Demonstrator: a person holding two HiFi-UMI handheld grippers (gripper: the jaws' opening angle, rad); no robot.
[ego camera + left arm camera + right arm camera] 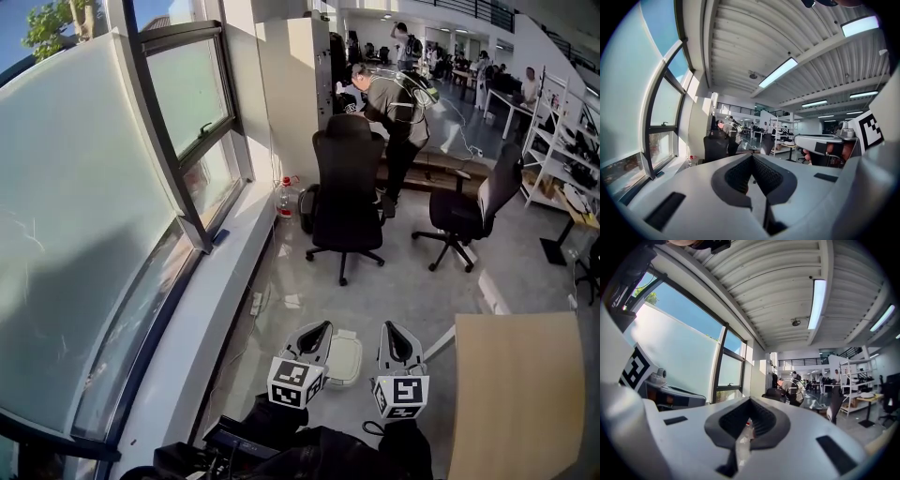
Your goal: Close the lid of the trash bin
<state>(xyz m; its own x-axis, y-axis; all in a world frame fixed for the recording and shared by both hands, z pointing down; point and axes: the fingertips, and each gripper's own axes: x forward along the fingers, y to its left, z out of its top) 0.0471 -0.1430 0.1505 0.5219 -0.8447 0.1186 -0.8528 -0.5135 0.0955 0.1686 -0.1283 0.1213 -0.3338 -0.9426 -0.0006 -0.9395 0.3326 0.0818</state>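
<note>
A white trash bin (pixel 344 358) stands on the floor below me, and only its pale rounded top shows, between the two grippers. From here that top looks flat and down. My left gripper (pixel 319 330) (pixel 751 158) hovers just left of the bin, its jaws together with nothing between them. To the bin's right hangs my right gripper (pixel 398 334) (pixel 750 402), also shut and empty. Both gripper views point out level across the room, so the bin is hidden in them. The right gripper (pixel 824 144) also shows in the left gripper view, with fingers around its handle.
A wooden table (pixel 517 398) lies close on the right. The window sill (pixel 202 309) and glass run along the left. Two black office chairs (pixel 347 187) (pixel 466 208) stand ahead, with a person (pixel 398 103) bent over behind them. A water bottle (pixel 286 199) sits by the wall.
</note>
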